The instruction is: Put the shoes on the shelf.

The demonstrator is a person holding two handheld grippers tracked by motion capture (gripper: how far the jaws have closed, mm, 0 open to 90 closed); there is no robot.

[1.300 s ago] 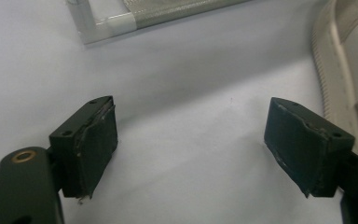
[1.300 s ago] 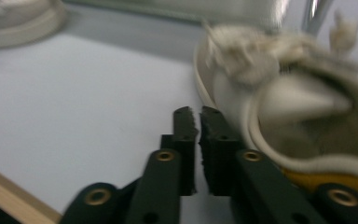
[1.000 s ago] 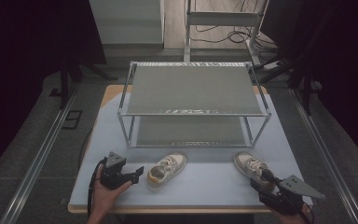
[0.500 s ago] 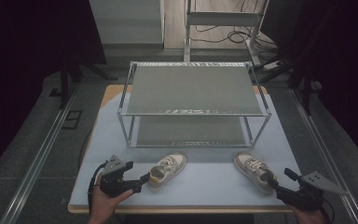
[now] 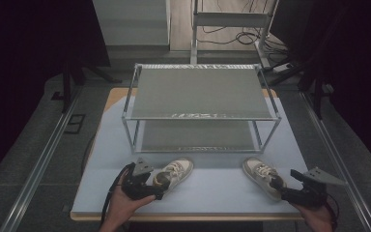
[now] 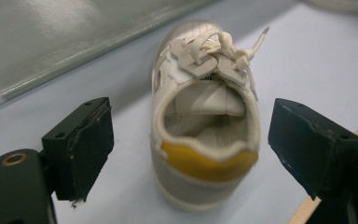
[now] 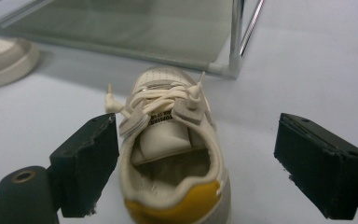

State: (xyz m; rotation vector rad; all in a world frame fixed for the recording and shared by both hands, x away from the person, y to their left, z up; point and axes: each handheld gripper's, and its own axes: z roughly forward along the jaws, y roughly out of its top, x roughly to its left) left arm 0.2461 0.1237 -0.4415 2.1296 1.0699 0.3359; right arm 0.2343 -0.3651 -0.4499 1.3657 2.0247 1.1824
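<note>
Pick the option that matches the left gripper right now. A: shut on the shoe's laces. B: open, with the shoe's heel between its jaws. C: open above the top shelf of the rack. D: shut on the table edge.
B: in the left gripper view the left gripper stands open, its jaws apart on either side of the yellow heel of the shoe on the table.

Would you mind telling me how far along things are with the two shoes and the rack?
Nothing looks finished: both shelves of the rack are bare. In hand: the left gripper has open jaws either side of the left shoe's heel, and the right gripper is likewise open around the right shoe's heel; both shoes sit on the table. Probably left: closing, lifting and shelving each shoe.
</note>
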